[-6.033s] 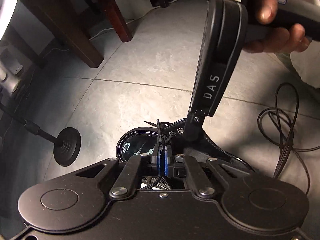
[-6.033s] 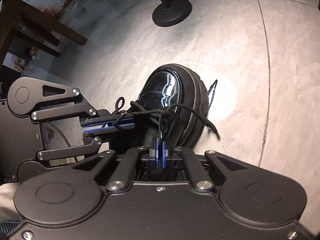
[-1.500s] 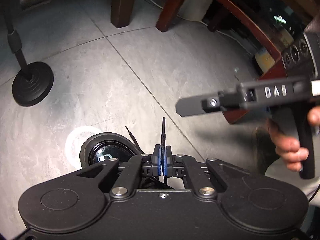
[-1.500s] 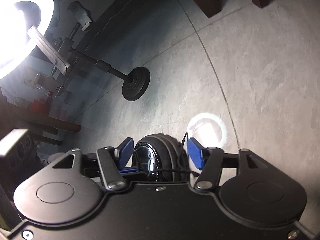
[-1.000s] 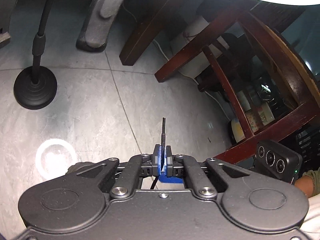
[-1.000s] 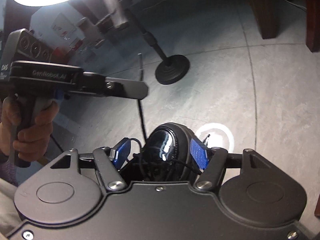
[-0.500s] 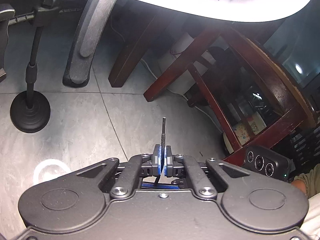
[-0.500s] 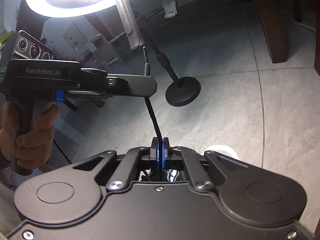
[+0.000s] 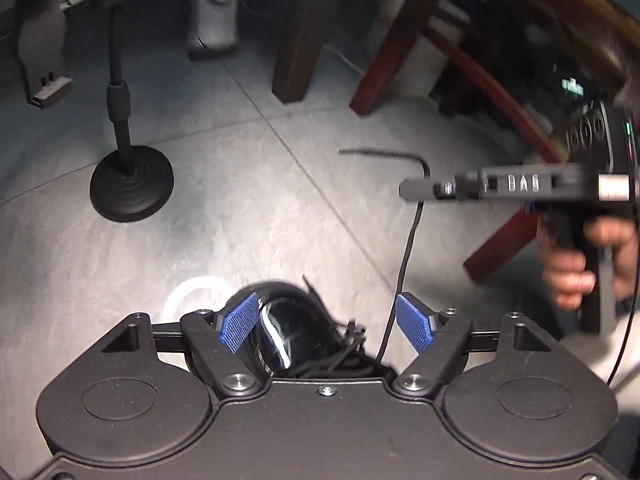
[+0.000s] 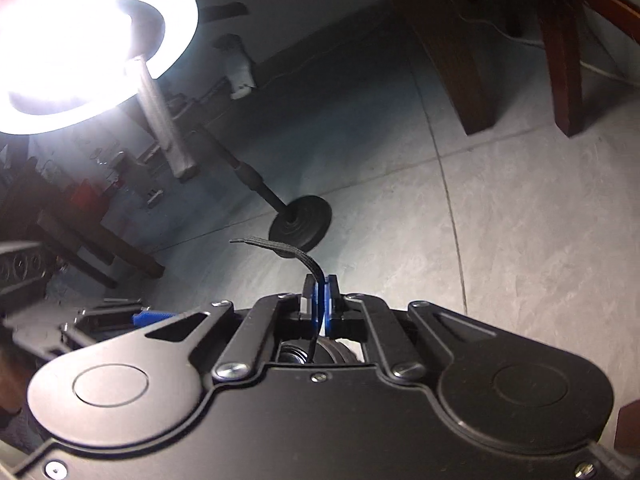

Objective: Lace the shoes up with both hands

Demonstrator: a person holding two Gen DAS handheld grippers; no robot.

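Observation:
In the left wrist view my left gripper (image 9: 326,322) has its jaws opening, blue pads (image 9: 238,322) spread wide with nothing pressed between them. The glossy black shoe (image 9: 288,340) lies on the floor below and behind the gap. A black lace (image 9: 406,256) rises from the shoe to my right gripper (image 9: 416,192), seen side-on at the right with a person's hand (image 9: 580,268) on its grip. In the right wrist view my right gripper (image 10: 320,304) is shut on the lace (image 10: 308,262), whose free end curls to the left. A bit of the shoe (image 10: 320,350) shows under the jaws.
A black round stand base (image 9: 132,188) sits on the grey tiled floor at the left, also the stand base (image 10: 300,226). A bright ring light (image 10: 80,40) hangs at upper left. Dark wooden table and chair legs (image 9: 300,40) stand behind. A thin cable (image 9: 626,320) loops at the far right.
My left gripper let go of the lace tip and spread its jaws, tipping down over the shoe. My right gripper, shut on the lace since half a second ago, drew it off to the right.

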